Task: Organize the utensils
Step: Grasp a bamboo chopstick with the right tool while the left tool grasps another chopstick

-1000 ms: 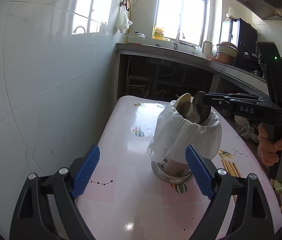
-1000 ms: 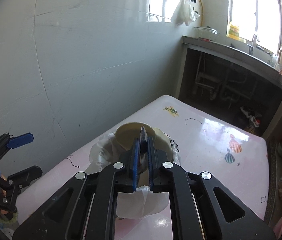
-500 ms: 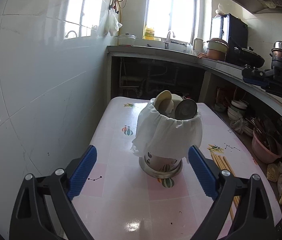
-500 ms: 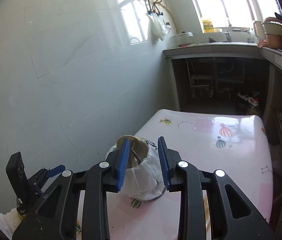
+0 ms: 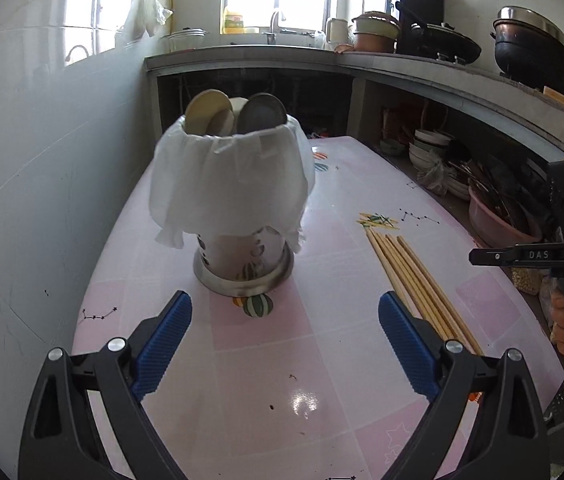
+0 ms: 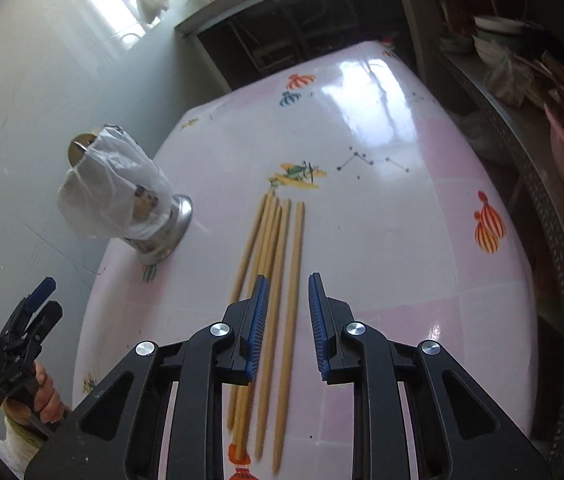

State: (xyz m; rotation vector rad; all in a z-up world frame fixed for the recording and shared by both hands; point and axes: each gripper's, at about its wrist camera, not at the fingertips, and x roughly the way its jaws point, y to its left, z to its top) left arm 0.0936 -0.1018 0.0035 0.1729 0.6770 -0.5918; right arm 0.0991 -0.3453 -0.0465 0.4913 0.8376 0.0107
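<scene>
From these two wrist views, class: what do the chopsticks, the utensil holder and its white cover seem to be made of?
Chopsticks: probably bamboo or wood; pale tan, matte, no shine.
Utensil holder: looks like stainless steel; silvery, reflective flared base, holes punched in the wall.
White cover: seemingly a thin plastic bag; translucent in the right wrist view, crinkled, gathered at the rim.

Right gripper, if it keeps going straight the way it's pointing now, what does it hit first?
Most likely the chopsticks lying loose on the pink table. The right gripper points down at the bundle, its jaws closing with nothing pressed between them yet. How far above them it sits is unclear.
</scene>
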